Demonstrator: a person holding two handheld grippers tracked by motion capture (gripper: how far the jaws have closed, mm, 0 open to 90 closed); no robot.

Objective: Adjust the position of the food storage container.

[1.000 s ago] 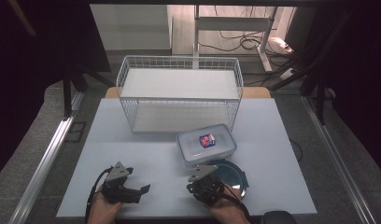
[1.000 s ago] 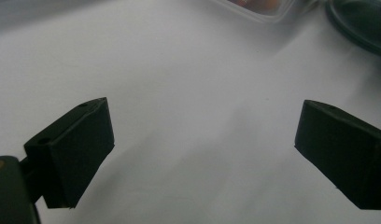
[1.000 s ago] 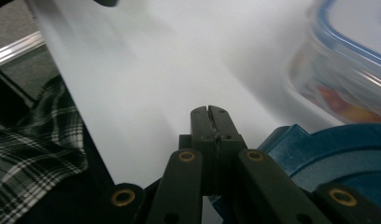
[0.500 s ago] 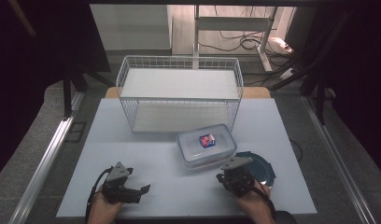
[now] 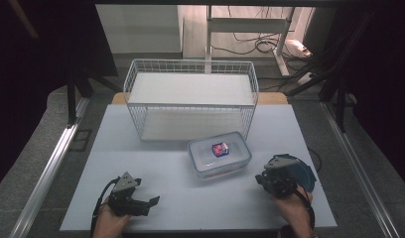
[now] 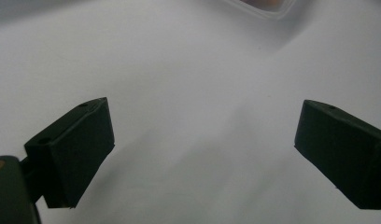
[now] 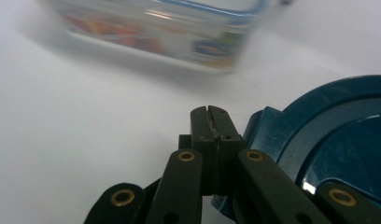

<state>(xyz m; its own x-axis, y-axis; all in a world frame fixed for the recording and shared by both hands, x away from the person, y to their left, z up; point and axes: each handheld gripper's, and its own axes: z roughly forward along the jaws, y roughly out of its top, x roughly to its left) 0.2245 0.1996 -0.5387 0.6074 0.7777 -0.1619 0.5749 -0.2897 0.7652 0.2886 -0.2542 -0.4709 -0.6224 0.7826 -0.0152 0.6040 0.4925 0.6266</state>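
A clear lidded container [image 5: 219, 154] with a small red and blue object [image 5: 220, 148] inside sits mid-table; the right gripper view has it blurred ahead [image 7: 156, 32]. A round dark-blue lid [image 5: 302, 173] lies flat at the right. My right gripper [image 5: 263, 177] is low over the table at the lid's left edge, its jaws pressed together with nothing seen between them [image 7: 209, 114]. The lid [image 7: 333, 140] lies against that gripper's right side. My left gripper [image 5: 145, 203] rests at the front left, open over bare table [image 6: 202, 154].
A white wire basket [image 5: 190, 105] stands at the back of the white table [image 5: 141, 148], just behind the container. A corner of the container [image 6: 268, 5] shows at the top of the left gripper view. Dark floor and cables lie beyond the table edges.
My right gripper has slid to the right along the front of the table, and the blue lid has moved right with it. The left gripper and the container have stayed put.
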